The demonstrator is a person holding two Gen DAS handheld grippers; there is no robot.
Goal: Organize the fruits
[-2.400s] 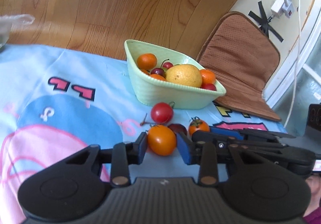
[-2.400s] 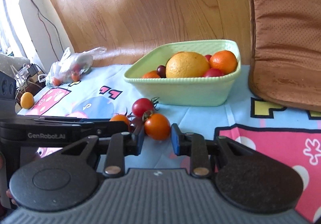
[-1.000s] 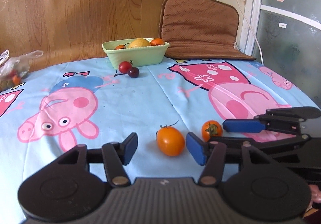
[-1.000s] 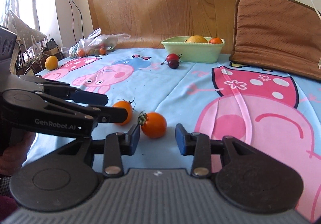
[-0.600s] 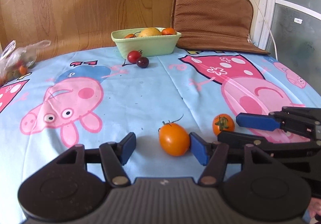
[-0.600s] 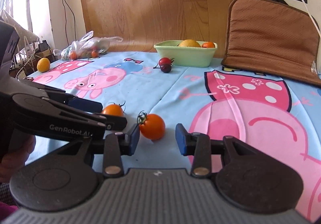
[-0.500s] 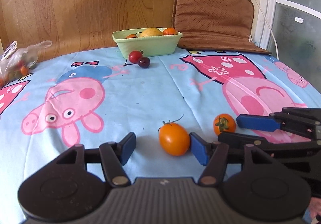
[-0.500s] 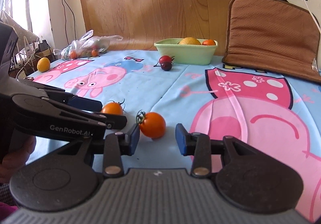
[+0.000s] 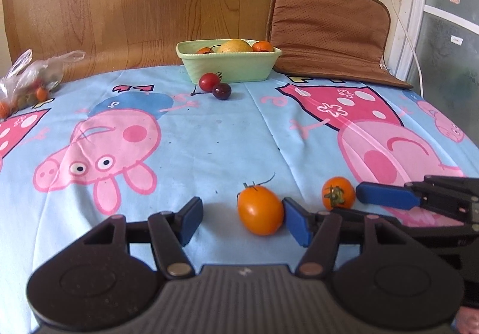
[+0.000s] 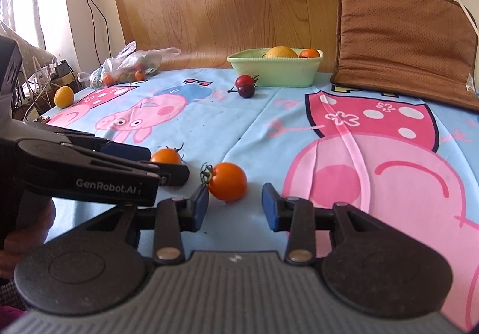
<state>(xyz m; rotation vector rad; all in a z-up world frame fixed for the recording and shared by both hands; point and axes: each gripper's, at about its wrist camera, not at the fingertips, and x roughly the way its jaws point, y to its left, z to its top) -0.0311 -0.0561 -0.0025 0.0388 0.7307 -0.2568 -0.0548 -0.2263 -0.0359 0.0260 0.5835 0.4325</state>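
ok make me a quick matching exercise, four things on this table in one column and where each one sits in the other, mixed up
Things:
1. orange tomato
2. dark cherry
3. plastic bag
4. yellow citrus

Places:
A. inside the green bowl
B. far left edge of the table, by the wooden board
C. between the left gripper's jaws, against one pad
D. on the cloth just in front of the bowl, beside a red tomato

Pairs: 1-C, 2-D, 3-B, 4-A
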